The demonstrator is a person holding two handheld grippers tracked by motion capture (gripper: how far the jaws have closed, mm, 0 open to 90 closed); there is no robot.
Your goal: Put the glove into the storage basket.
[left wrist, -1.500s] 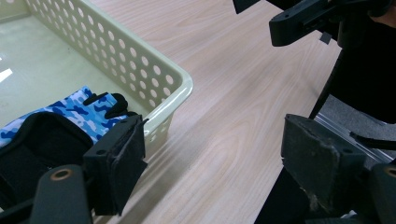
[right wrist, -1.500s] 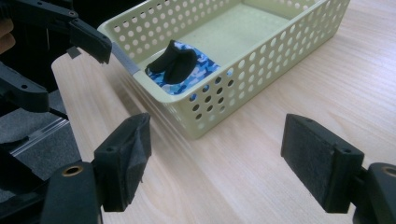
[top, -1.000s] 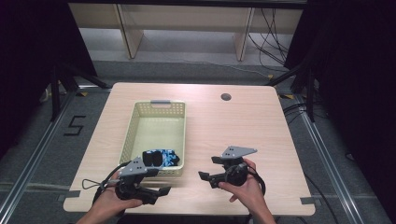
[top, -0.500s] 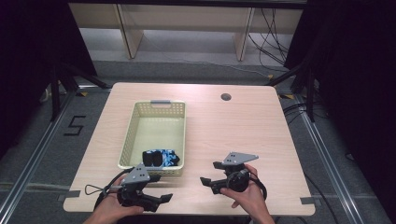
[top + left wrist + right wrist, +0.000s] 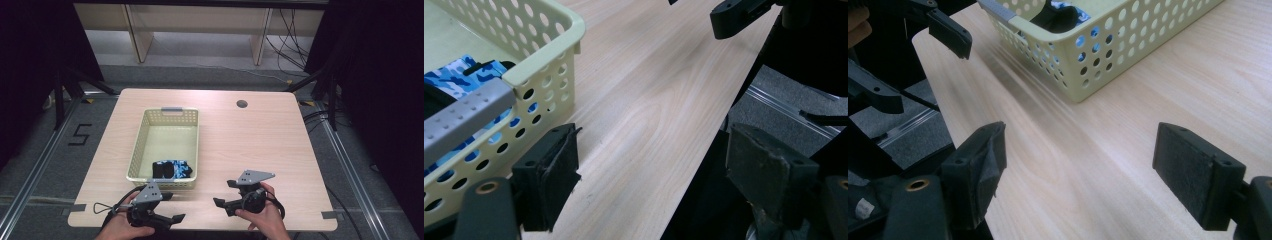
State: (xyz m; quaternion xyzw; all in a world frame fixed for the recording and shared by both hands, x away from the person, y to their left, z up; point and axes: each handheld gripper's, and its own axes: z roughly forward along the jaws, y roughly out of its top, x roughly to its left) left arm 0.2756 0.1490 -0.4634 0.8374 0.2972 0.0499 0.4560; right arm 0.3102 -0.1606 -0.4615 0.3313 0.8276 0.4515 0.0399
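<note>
The yellow basket (image 5: 165,145) is blocking the left-middle of the tabletop (image 5: 260,145), just past the left tool (image 5: 167,207). Bare wood is lying open ahead of the right tool (image 5: 223,194) and between both tools.

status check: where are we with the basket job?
Done, by the look of it: the blue camouflage cloth lies inside the yellow basket. In hand: nothing; the left gripper and right gripper are open near the table front edge. Left: no other loose item shows on the table.
</note>
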